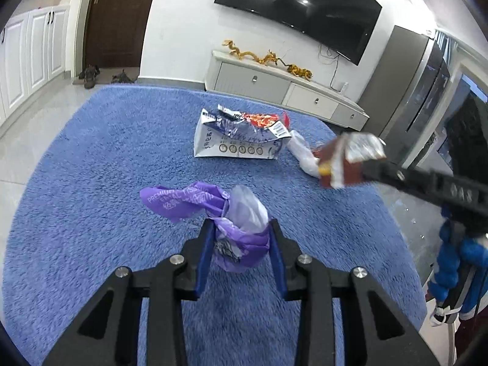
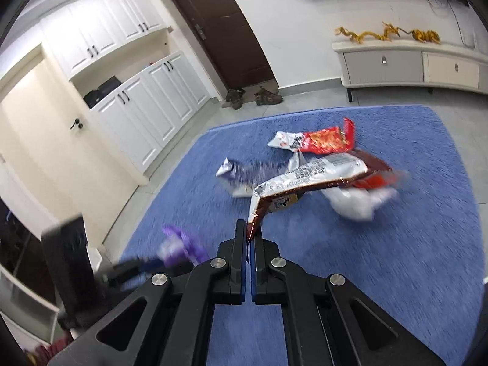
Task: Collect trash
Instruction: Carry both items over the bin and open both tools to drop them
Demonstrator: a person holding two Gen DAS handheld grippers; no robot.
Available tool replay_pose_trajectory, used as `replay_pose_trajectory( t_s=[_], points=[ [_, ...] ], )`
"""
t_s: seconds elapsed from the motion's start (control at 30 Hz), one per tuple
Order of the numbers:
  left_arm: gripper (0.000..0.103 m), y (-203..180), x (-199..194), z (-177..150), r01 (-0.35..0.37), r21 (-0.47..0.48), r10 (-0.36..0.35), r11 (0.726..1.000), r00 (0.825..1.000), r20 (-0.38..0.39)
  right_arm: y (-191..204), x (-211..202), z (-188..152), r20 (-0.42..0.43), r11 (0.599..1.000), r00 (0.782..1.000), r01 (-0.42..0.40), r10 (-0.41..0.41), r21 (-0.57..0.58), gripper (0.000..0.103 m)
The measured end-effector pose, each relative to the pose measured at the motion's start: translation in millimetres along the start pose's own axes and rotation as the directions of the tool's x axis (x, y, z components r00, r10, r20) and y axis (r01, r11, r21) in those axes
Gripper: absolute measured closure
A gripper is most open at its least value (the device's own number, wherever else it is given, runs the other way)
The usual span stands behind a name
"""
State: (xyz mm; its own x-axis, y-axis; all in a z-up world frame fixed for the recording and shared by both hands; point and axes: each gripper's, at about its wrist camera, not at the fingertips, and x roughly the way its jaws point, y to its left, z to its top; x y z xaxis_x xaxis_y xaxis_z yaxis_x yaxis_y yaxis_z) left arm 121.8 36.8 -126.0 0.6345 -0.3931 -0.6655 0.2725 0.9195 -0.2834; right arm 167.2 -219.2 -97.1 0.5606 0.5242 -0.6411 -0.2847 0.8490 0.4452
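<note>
While left gripper (image 1: 241,228) clamps purple tissue wrapper (image 1: 213,210), right gripper (image 2: 250,231) pinches brown snack wrapper (image 2: 308,180) above blue rug (image 2: 396,244); remaining litter (image 2: 317,138) blurred, apparently on rug.

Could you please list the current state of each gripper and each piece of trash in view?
left gripper: shut on purple tissue wrapper, lifted.
right gripper: shut on brown snack wrapper, lifted.
white-blue bag: crumpled, lying on blue rug.
red wrapper: lying on rug.
white plastic: crumpled on rug.
</note>
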Motion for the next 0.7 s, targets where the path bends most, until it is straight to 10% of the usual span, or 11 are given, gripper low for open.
replay_pose_trajectory(
  t_s=[0.7],
  points=[
    [0.071,-121.0,0.3,5.9,0.078,0.186,-0.071,0.980,0.996,-0.048,-120.9,-175.2,-97.8,0.133,0.974,0.974,0.164,-0.186,0.157,0.101]
  ],
)
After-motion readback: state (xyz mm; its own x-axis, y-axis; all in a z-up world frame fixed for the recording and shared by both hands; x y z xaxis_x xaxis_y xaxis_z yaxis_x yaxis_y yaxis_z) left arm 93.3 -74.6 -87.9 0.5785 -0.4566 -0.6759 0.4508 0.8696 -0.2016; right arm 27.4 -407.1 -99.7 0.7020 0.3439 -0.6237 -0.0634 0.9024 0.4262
